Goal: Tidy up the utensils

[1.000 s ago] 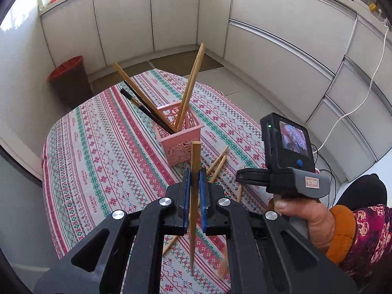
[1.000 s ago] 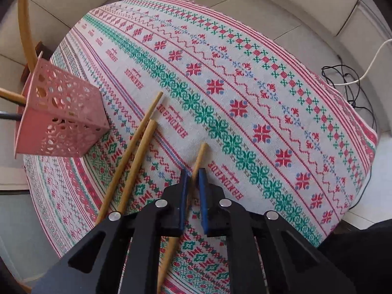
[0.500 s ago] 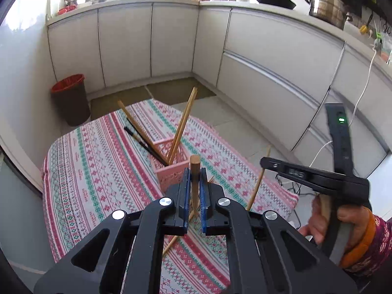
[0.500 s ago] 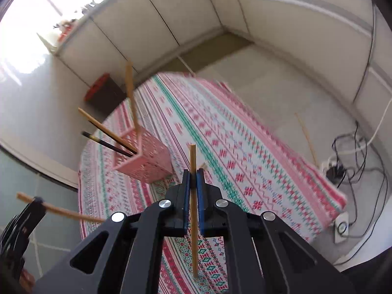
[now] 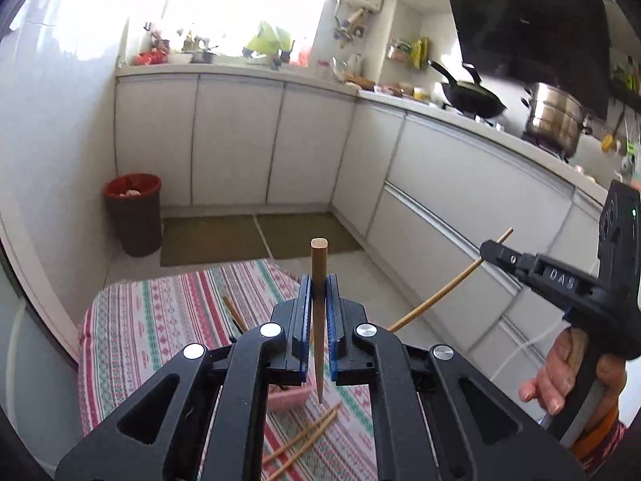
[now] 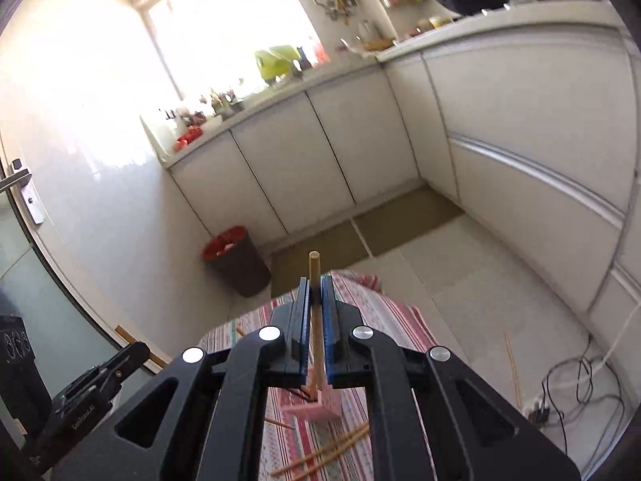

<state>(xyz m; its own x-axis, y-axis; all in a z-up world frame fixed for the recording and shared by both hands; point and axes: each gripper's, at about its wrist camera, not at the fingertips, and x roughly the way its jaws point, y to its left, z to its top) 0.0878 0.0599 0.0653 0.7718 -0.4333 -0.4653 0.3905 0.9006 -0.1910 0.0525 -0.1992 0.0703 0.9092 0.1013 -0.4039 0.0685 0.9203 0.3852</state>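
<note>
1. My left gripper [image 5: 318, 292] was clamped on a brown chopstick [image 5: 319, 280], held upright.
2. My right gripper [image 6: 315, 292] pinched a paler chopstick [image 6: 314, 272].
3. Below, the pink basket [image 6: 316, 411] sat on the striped tablecloth [image 5: 160, 312], loose chopsticks [image 6: 332, 447] just beside it.

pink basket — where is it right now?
On the striped tablecloth, low in both wrist views: the pink basket sits just behind the gripper fingers, mostly hidden, with loose chopsticks lying on the cloth nearer the camera.

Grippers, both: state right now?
Left gripper: shut on a wooden chopstick.
Right gripper: shut on a lighter chopstick.
</note>
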